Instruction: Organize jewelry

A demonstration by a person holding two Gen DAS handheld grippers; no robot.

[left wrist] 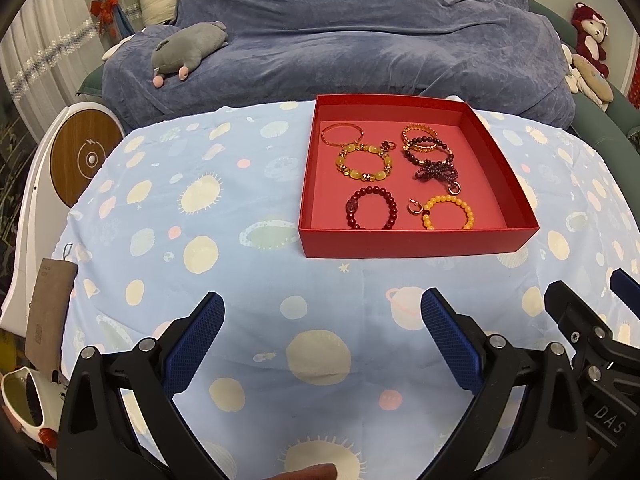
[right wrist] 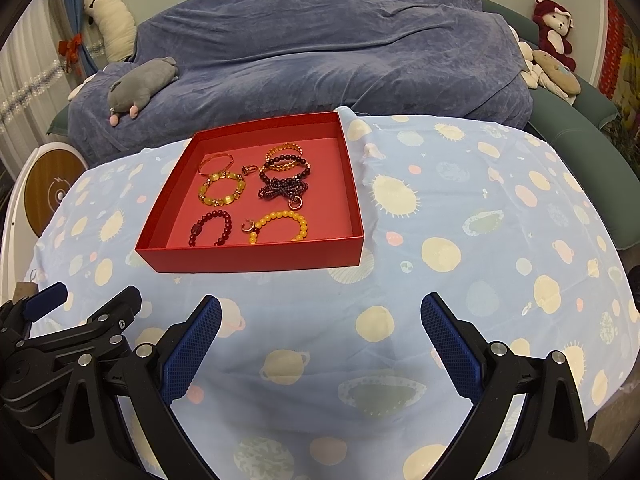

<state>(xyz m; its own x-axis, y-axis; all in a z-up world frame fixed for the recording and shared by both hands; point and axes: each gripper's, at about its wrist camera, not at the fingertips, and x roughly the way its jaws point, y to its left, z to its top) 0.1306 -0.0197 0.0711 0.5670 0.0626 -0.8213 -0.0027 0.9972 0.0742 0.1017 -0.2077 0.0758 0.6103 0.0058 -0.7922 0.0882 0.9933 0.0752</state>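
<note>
We hold the left gripper (left wrist: 322, 310) spread, empty | right gripper (right wrist: 320, 312) spread, empty | bracelets lie in red box (left wrist: 416, 243) on tablecloth (left wrist: 248, 280).

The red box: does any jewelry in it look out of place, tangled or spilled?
Nothing has spilled; all the jewelry lies inside the red box. One odd spot: at the back right, the gold bracelet, a dark bead bracelet and a bunched purple bead strand overlap in a pile, while the others lie apart.
</note>
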